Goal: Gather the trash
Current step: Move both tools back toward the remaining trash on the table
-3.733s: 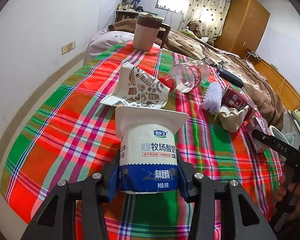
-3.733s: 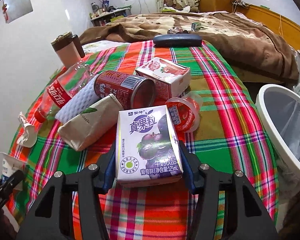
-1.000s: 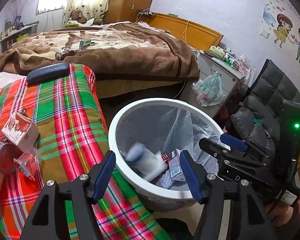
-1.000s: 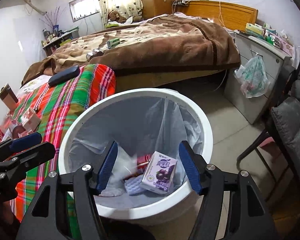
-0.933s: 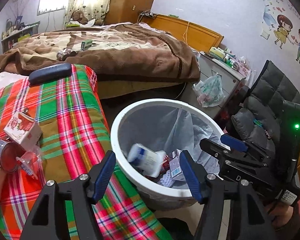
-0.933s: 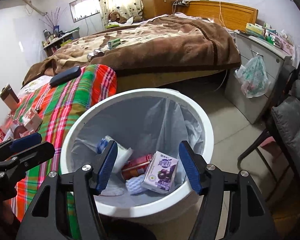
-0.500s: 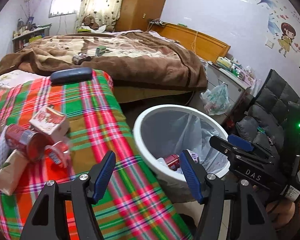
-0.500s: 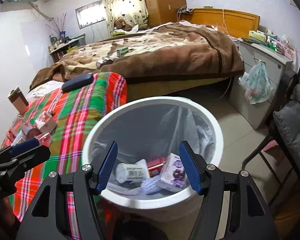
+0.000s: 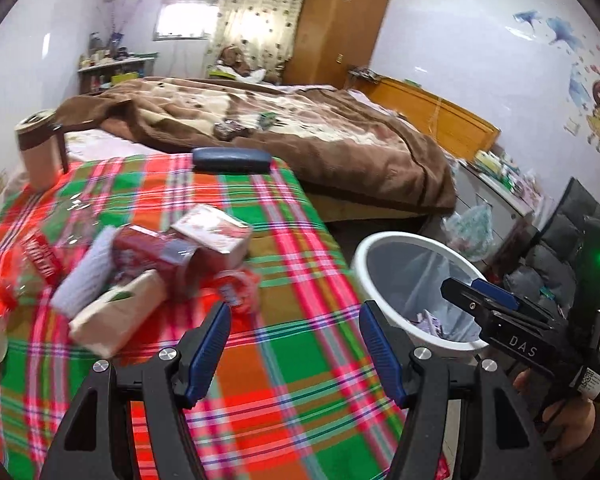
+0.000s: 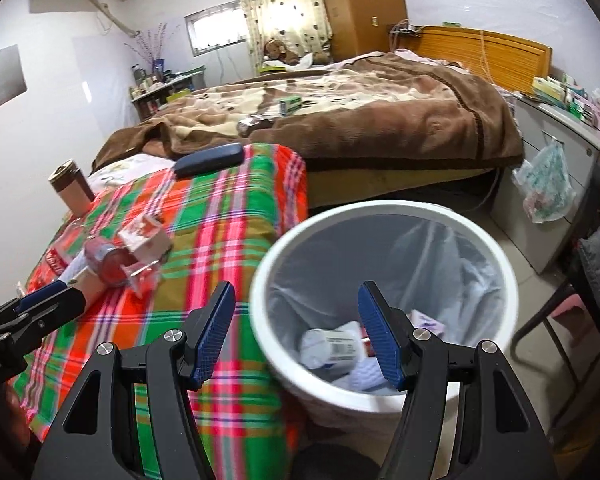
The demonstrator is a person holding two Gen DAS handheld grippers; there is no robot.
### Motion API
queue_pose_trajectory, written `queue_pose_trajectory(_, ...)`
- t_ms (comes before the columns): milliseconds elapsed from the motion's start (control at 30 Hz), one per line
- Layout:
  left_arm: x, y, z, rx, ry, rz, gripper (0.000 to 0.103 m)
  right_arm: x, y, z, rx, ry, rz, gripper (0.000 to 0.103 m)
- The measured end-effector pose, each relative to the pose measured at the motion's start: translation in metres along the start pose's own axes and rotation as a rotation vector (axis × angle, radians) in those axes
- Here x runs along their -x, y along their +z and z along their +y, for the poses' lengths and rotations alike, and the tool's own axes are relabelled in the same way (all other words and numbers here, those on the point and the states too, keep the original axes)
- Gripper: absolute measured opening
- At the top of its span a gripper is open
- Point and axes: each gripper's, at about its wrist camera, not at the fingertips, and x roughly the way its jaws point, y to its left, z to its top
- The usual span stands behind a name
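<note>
Both tongs are released and hold nothing: the left gripper (image 9: 294, 322) hangs over the plaid cloth (image 9: 284, 392), the right gripper (image 10: 296, 308) over the near rim of the white bin (image 10: 384, 396), which holds a yogurt cup (image 10: 328, 346). Far left on the cloth lie a can (image 9: 156, 252), a pink carton (image 9: 212, 232) and a brown pouch (image 9: 116, 316)

Below my fingers lies the plaid-covered worktop (image 9: 284, 400). On it sit a heap of a red can (image 9: 156, 254), a pink carton (image 9: 214, 232) and a tan pouch (image 9: 116, 316), a dark case (image 9: 231, 159) at the far edge, and a mug (image 9: 40, 148).
</note>
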Motion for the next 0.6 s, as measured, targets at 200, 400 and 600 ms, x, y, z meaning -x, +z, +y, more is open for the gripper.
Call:
queue_pose_trajectory(200,0.020,-0.004,0.037,0.045,0.056,-0.028,0.066,-0.006,0.000,0.029,0.035,0.050,0.008,0.065)
queue_pose_trajectory(400,0.040,-0.009,0.075,0.100,0.113,-0.053,0.066,-0.016,-0.003,0.056,0.074,0.096,0.028,0.065)
queue_pose_trajectory(600,0.054,-0.018,0.114,0.159,0.167,-0.061,0.066,-0.025,-0.004,0.077,0.091,0.130,0.045,0.065)
